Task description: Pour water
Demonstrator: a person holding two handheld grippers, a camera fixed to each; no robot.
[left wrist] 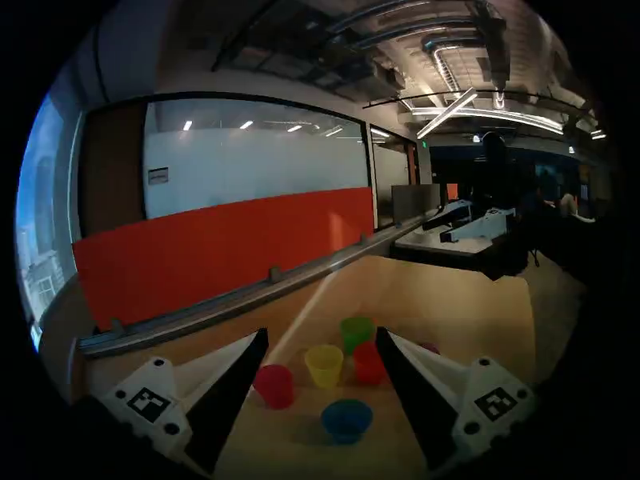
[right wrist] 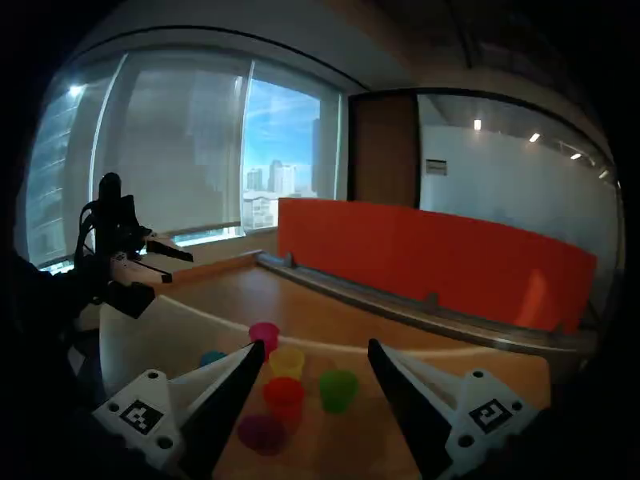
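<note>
Several small plastic cups stand in a cluster on the wooden table point(left wrist: 448, 304). In the left gripper view I see a green cup point(left wrist: 356, 330), a yellow cup point(left wrist: 324, 364), a red cup point(left wrist: 368, 362), a pink cup point(left wrist: 274, 386) and a blue cup point(left wrist: 346, 420). My left gripper point(left wrist: 320, 334) hovers open above them, holding nothing. In the right gripper view the pink cup point(right wrist: 264, 336), yellow cup point(right wrist: 286, 362), red cup point(right wrist: 284, 396), green cup point(right wrist: 338, 390), a purple cup point(right wrist: 262, 432) and the blue cup point(right wrist: 212, 358) lie below my open right gripper point(right wrist: 314, 345). The left gripper point(right wrist: 148, 262) shows far left.
An orange partition point(left wrist: 224, 240) with a metal rail point(left wrist: 264, 288) runs along the table's far side. Large windows point(right wrist: 200, 160) stand behind the table. Desks point(left wrist: 472, 232) lie beyond the table's end. A person's dark sleeve point(right wrist: 40, 320) is at the left edge.
</note>
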